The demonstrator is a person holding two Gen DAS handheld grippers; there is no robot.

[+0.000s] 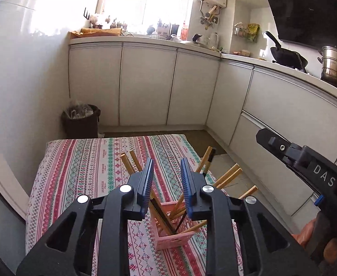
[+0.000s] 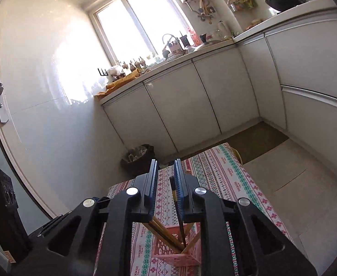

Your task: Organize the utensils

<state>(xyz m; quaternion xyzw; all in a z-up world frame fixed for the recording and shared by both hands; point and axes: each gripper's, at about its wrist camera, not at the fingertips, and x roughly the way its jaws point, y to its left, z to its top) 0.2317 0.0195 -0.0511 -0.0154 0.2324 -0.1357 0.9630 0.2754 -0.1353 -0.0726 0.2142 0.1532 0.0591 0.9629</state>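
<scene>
- A pink basket [image 1: 174, 239] stands on the striped tablecloth [image 1: 81, 172], toward its near right part.
- Wooden chopsticks [image 1: 228, 176] stand in the basket, lower ends together at the bottom, upper ends fanning up and outward to left and right; two dark ones [image 1: 161, 215] lean among them.
- The left gripper [image 1: 166, 184] hovers above the basket, jaws apart and nothing between them.
- The right gripper [image 2: 166, 184] likewise hangs over it, jaws slightly apart, gripping nothing.
</scene>
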